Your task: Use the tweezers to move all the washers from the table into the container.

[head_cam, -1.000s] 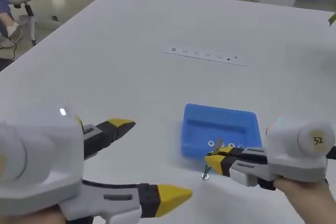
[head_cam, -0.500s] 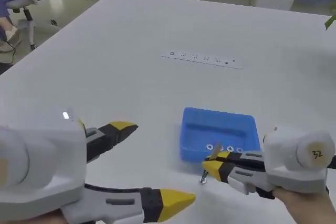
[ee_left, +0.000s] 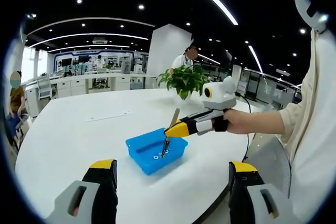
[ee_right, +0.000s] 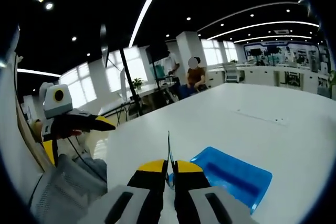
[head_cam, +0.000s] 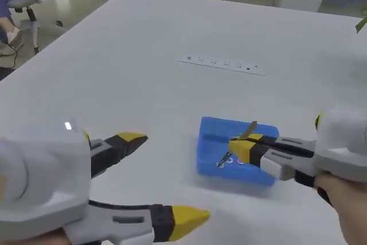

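- The right gripper (head_cam: 241, 148) has its jaws pressed together on the tweezers (head_cam: 248, 129), pinching them across the shank. One end sticks up behind the jaws and the pointed end slants down in front of them.
- The long axis of the tweezers is tilted, not upright. Their tips lie below and just ahead of the jaws, inside the blue container (head_cam: 213, 125), near its front wall.
- A few washers (head_cam: 229, 159) lie on the container floor, just beside the tips. The tips are blurred, so I cannot tell whether they carry a washer.
- The container sits directly under the right jaws, so a release would likely drop straight into it. Any further pick-up would mean swinging the tips out past the container wall onto the worktop (head_cam: 172, 38).
- The left gripper (head_cam: 160, 179) hangs with its jaws spread wide and nothing between them. It is well apart from the container, which lies ahead of those jaws and off to one side. The right gripper is much the nearer.
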Available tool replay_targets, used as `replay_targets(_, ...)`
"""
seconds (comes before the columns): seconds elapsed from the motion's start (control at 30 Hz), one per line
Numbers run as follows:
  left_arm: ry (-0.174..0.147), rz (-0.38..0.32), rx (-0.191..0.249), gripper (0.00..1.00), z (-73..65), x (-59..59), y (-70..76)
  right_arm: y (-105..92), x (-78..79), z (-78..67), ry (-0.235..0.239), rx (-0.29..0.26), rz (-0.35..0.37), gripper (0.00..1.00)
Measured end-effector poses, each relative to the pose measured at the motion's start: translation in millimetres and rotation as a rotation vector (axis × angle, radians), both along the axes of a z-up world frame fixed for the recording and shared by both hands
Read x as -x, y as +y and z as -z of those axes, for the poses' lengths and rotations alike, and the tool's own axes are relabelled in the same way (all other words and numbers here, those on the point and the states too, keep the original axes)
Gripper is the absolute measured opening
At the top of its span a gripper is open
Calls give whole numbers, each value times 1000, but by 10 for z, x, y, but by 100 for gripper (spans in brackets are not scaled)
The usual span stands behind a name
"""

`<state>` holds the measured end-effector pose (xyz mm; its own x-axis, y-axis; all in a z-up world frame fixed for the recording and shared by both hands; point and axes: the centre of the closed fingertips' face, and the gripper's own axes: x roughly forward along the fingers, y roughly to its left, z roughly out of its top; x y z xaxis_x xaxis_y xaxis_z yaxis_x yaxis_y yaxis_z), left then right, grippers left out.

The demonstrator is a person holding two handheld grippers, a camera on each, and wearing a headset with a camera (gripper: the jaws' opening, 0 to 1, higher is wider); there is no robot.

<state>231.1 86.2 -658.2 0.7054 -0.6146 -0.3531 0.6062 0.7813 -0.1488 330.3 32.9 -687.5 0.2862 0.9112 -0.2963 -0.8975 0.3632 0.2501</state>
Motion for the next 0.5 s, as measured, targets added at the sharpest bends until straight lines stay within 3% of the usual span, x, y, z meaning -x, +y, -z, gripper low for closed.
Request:
replay_targets(0.2,1,-1,-1,89,5,-1,3,40,-230,-20,0,-5,35,2)
replay_targets(0.3,2,-5,0,89,5,-5,14,63,-350,69,10,25,55,2)
replay_targets(0.5,5,-19,-1,89,18,-5,66,108,-446,247,32,80,58,2)
